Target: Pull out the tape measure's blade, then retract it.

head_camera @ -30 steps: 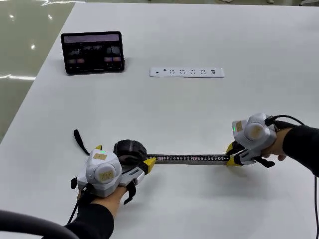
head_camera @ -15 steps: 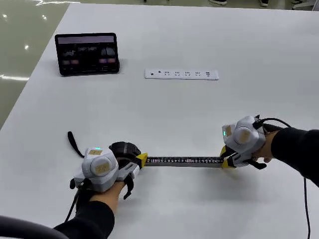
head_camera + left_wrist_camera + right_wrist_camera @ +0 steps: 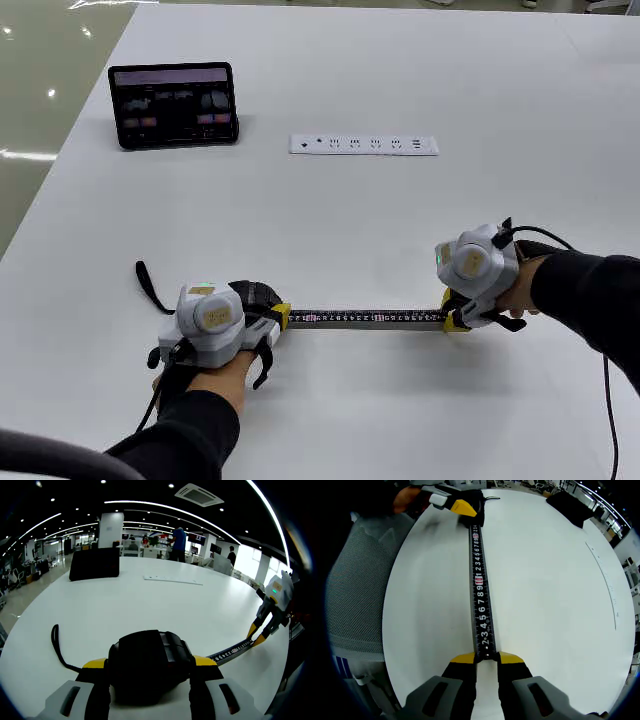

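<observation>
Black tape measure case (image 3: pixel 256 297) is clamped tight in the left gripper (image 3: pixel 150 661) near the front edge of the white table (image 3: pixel 400 230); its strap (image 3: pixel 148 285) trails off to the left; the blade (image 3: pixel 479 580) lies flat, stretched across to the right gripper (image 3: pixel 482 657), which is pinching the tip; further back there's a power strip (image 3: pixel 364 145) and a propped-up tablet (image 3: pixel 173 103).

- We see the right gripper (image 3: pixel 486 658) at the bottom, with its 2 jaws pressed together on the end of the blade (image 3: pixel 479 595).
- The blade lies flat on the white table (image 3: pixel 545 610) and reaches the black case (image 3: pixel 479 512), which the left gripper (image 3: pixel 463 506) touches.
- A power strip (image 3: pixel 605 580) lies well apart, on the right.
</observation>
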A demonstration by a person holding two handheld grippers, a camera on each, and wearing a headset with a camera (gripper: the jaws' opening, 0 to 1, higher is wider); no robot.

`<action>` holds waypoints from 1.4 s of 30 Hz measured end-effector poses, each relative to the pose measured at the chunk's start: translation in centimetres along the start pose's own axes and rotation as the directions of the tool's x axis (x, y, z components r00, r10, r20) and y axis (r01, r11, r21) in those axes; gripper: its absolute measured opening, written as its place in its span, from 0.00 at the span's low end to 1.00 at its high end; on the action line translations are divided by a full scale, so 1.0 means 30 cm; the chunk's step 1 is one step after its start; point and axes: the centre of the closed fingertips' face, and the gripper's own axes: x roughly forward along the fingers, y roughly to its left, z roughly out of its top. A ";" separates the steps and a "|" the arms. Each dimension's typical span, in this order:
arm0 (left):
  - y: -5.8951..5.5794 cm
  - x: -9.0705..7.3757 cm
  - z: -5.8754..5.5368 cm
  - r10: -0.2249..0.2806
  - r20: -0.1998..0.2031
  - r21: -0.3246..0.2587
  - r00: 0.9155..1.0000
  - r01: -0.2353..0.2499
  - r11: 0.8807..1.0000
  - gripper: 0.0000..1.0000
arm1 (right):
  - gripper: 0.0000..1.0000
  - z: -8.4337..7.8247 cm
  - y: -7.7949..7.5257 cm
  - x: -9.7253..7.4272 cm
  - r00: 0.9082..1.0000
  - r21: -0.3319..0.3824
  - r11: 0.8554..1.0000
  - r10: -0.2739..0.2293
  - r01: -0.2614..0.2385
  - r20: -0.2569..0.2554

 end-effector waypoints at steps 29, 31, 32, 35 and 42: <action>-0.002 -0.004 -0.004 -0.018 -0.021 -0.020 1.000 0.018 1.000 0.59 | 0.10 0.057 0.002 0.014 0.996 0.056 0.998 -0.027 0.023 0.080; -0.003 -0.005 -0.005 -0.019 -0.022 -0.020 1.000 0.018 1.000 0.59 | 0.10 0.060 0.003 0.015 0.996 0.057 0.998 -0.027 0.022 0.082; -0.002 -0.005 -0.006 -0.019 -0.022 -0.020 1.000 0.018 1.000 0.59 | 0.10 0.064 0.003 0.016 0.996 0.057 0.998 -0.028 0.023 0.084; -0.002 -0.006 -0.006 -0.019 -0.022 -0.020 1.000 0.019 1.000 0.59 | 0.10 0.071 0.003 0.019 0.996 0.057 0.998 -0.031 0.026 0.085; -0.002 -0.007 -0.006 -0.021 -0.023 -0.018 1.000 0.021 1.000 0.59 | 0.10 0.089 0.006 0.026 0.996 0.054 0.998 -0.027 0.022 0.089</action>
